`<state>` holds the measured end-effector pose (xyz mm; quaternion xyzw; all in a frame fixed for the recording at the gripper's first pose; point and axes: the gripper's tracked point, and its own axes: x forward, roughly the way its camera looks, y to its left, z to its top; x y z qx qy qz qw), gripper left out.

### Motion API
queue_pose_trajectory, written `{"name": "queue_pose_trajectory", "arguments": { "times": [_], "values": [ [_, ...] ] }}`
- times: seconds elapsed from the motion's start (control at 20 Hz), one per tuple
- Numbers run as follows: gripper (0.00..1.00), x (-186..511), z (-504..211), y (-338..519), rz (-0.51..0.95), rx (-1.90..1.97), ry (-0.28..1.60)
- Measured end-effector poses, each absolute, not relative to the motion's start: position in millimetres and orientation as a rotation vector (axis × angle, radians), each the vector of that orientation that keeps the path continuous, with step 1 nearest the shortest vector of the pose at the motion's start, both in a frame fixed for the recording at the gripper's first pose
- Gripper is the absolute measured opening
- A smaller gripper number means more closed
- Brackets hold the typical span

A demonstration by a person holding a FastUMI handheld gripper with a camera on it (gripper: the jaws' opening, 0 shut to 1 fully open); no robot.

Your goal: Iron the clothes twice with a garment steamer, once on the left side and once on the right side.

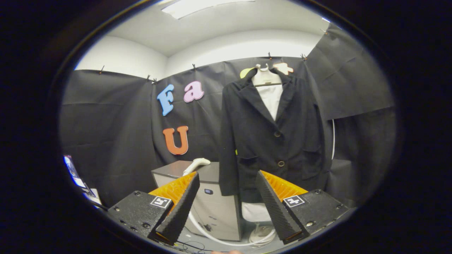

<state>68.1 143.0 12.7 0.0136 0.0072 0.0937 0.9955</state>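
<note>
A black jacket [275, 137] hangs on a white hanger [265, 78] over a white garment form, straight ahead and beyond my fingers. The garment steamer's white head [196, 164] rests on top of a grey and white box-shaped base unit [215, 208], to the left of the jacket. Its white hose [226, 239] loops down along the floor below the unit. My gripper [227, 176] is open and holds nothing. Its left fingertip sits just in front of the steamer head and its right fingertip overlaps the jacket's lower hem.
Black cloth walls close the booth behind and on both sides. A white base [263, 231] of the garment stand sits on the floor under the jacket. Some papers or a screen [76, 176] lie at the far left. Thin cables [190, 245] run across the floor below the fingers.
</note>
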Motion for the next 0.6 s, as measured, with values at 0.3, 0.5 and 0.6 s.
{"name": "queue_pose_trajectory", "arguments": {
  "times": [0.3,0.5,0.6],
  "values": [
    [1.0,108,23,237,0.27,0.012,0.07],
    [1.0,152,28,292,0.343,-0.01,0.11],
    [1.0,179,25,316,0.371,-0.023,0.139]
  ]
}}
